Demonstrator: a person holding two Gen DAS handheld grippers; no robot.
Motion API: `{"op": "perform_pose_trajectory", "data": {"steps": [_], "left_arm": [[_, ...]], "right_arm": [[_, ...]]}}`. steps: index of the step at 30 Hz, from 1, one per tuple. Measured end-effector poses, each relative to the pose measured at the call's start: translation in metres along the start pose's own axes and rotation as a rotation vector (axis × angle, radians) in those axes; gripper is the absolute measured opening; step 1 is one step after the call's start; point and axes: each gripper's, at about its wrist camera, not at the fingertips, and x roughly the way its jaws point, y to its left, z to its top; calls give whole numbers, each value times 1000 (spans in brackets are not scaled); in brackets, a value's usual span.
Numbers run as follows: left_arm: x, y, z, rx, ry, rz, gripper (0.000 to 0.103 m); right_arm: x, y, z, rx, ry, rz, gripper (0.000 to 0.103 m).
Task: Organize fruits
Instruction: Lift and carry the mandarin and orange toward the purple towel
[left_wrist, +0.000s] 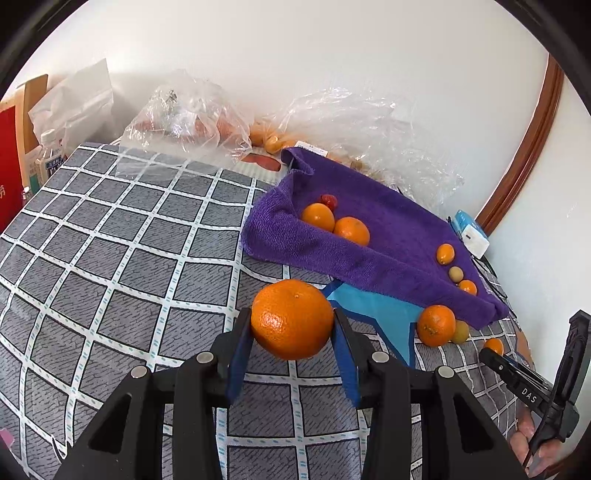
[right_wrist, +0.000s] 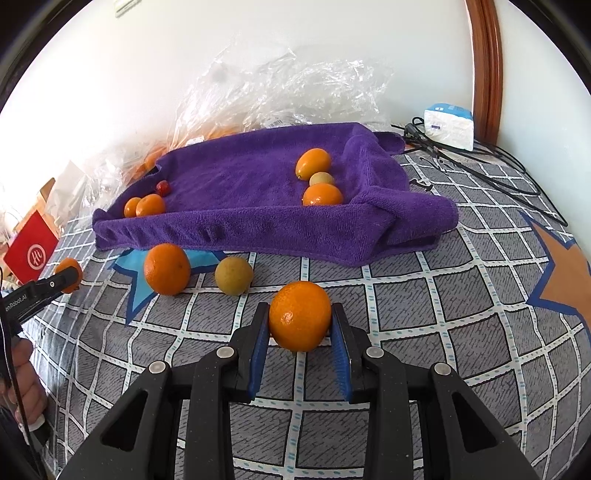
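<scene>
Left tongs clamp a big orange above the checked bedspread; right tongs grip a smaller orange before the purple towel.

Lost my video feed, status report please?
Left gripper shut on big orange. Right gripper shut on smaller orange. Purple towel ahead, path clear.

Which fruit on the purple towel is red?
The small red fruit at the towel's left end, behind two oranges; every other fruit there is orange or yellowish.
</scene>
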Motion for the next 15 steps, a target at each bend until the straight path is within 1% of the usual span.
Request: {"op": "perform_pose_trajectory", "data": {"steps": [6,9,12,15], "left_arm": [[-6,7,3,-34,-44,6,40],[-6,8,4,-40,-46,13,40],[-8,10,4,-46,-55,11,40],[-6,11,6,-46,-49,17,40]], "right_arm": [[0,-8,1,46,4,15,32],[0,-11,2,74,1,3,32],[-1,-12,2,95,7,17,32],[-5,-10,4,84,11,12,32]]}}
